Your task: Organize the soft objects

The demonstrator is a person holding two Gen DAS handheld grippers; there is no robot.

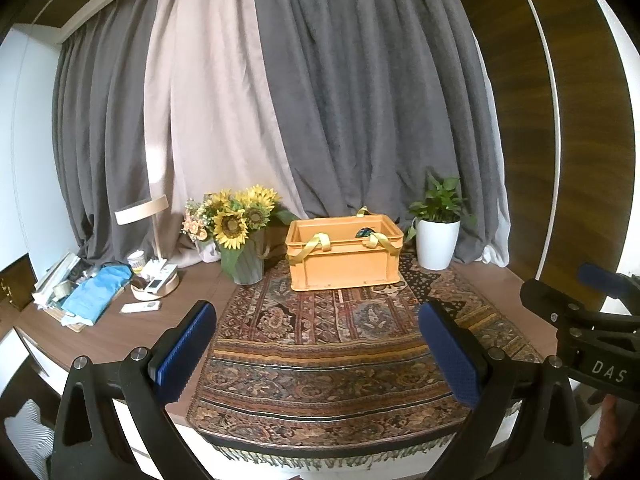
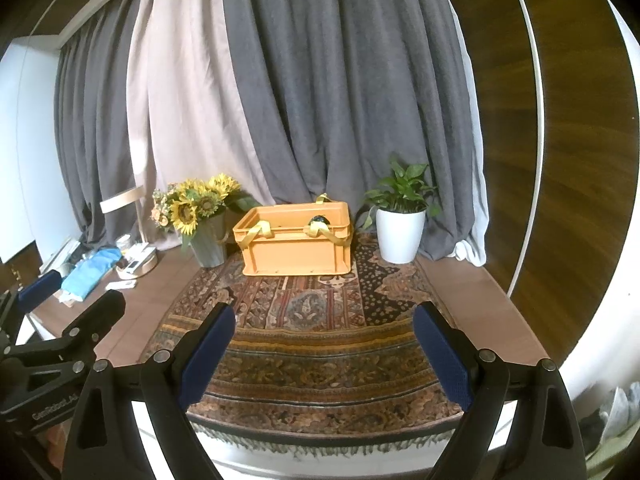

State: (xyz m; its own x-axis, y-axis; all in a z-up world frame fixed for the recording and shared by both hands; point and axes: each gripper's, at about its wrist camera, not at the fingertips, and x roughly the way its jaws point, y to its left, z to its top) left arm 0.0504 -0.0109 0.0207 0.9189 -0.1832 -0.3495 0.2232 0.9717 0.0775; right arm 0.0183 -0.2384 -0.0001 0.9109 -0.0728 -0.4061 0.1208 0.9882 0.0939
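An orange plastic crate [image 1: 344,258] [image 2: 296,242] stands at the back of a patterned rug [image 1: 320,344] [image 2: 312,340]. Yellow straps [image 1: 316,244] [image 2: 260,230] hang over its front rim, and a dark soft object [image 1: 365,233] [image 2: 318,220] peeks above the rim inside. My left gripper [image 1: 318,346] hovers open over the rug's near part, well short of the crate, nothing between its blue pads. My right gripper [image 2: 324,350] is open beside it, also empty. Each gripper shows at the edge of the other's view: the right [image 1: 592,320], the left [image 2: 60,320].
A grey vase of sunflowers [image 1: 244,236] [image 2: 200,220] stands left of the crate, a white potted plant [image 1: 438,232] [image 2: 400,224] right of it. A lamp [image 1: 152,240], remotes and blue cloth [image 1: 96,294] clutter the table's left end. Curtains hang behind. The rug's fringe marks the near table edge.
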